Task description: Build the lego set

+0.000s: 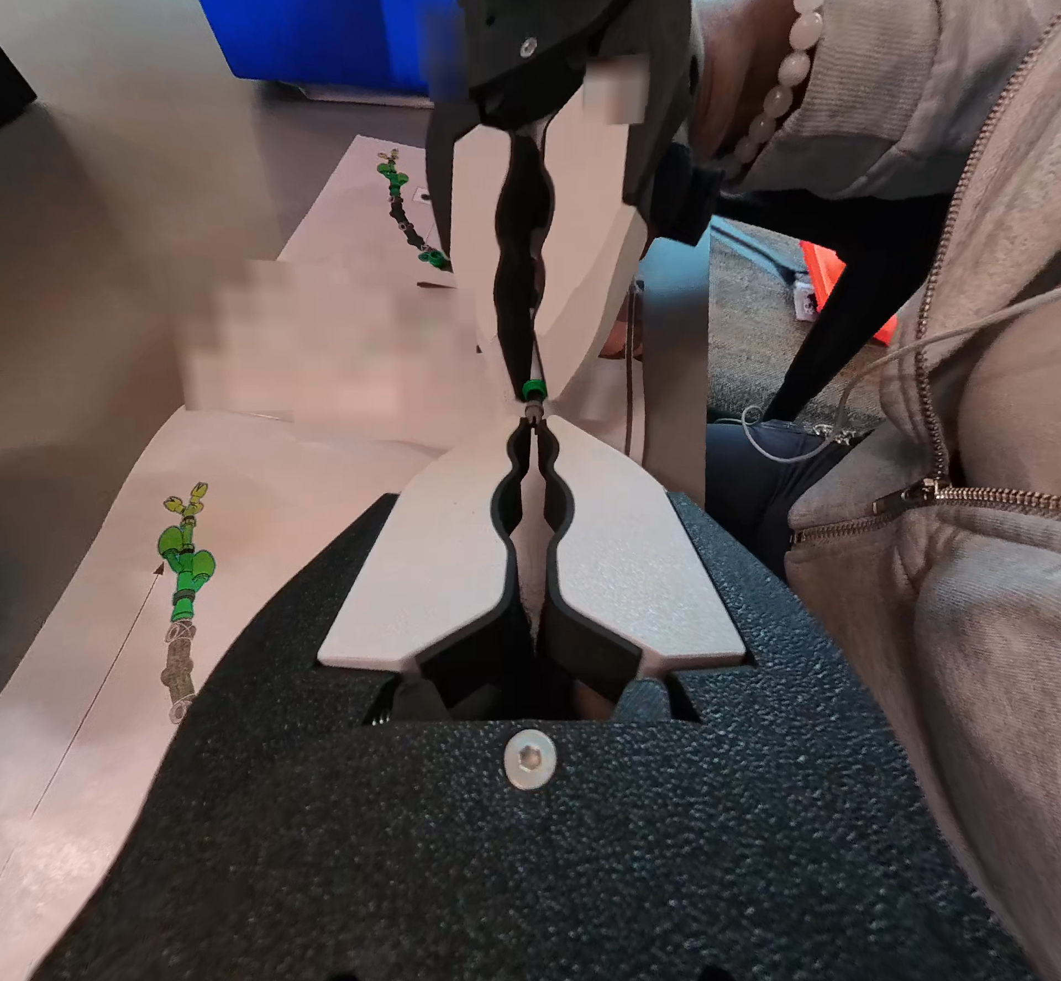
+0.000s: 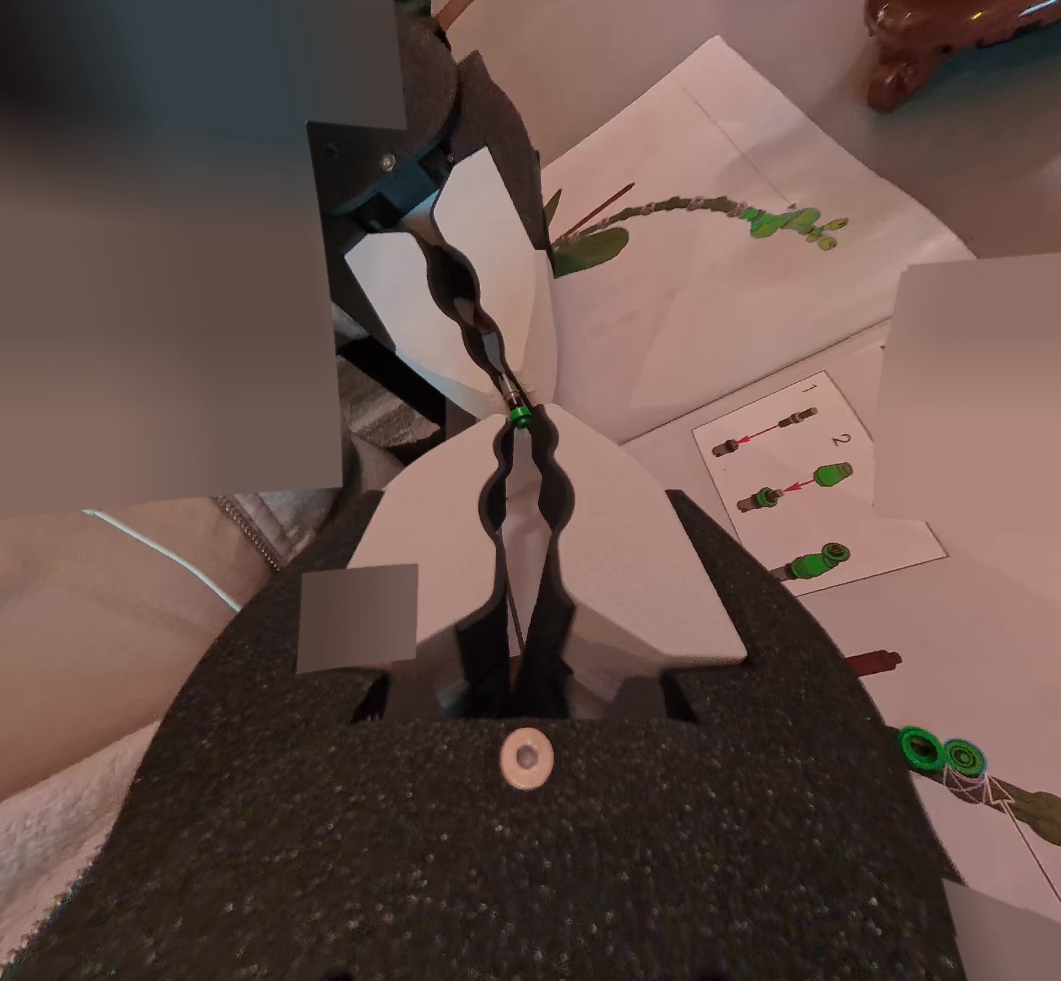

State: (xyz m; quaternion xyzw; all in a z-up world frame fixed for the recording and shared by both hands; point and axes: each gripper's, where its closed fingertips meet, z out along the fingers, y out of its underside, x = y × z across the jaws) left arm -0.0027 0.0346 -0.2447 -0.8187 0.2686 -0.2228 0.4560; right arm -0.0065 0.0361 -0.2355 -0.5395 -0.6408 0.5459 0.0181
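My left gripper (image 1: 533, 425) is shut on a small grey peg (image 1: 533, 413), gripped at the very fingertips. My right gripper (image 2: 519, 424) is shut on a small green ring (image 2: 521, 417). The two grippers meet tip to tip above the paper sheets. The green ring (image 1: 534, 392) sits at the end of the grey peg (image 2: 510, 393), touching it. In the left wrist view the right gripper (image 1: 531, 382) comes down from above. In the right wrist view the left gripper (image 2: 505, 379) comes in from the upper left.
Printed sheets (image 1: 143, 494) (image 2: 746, 293) with drawings of green and brown stem parts lie on the table. A blue box (image 1: 321, 1) stands at the back. A person's sleeve with a bead bracelet (image 1: 798, 47) is at the right. A dark wooden stand (image 2: 941, 24) and a dark red piece (image 2: 872, 661) lie nearby. Only a small space, under 4 cm, lies between the two pairs of fingers.
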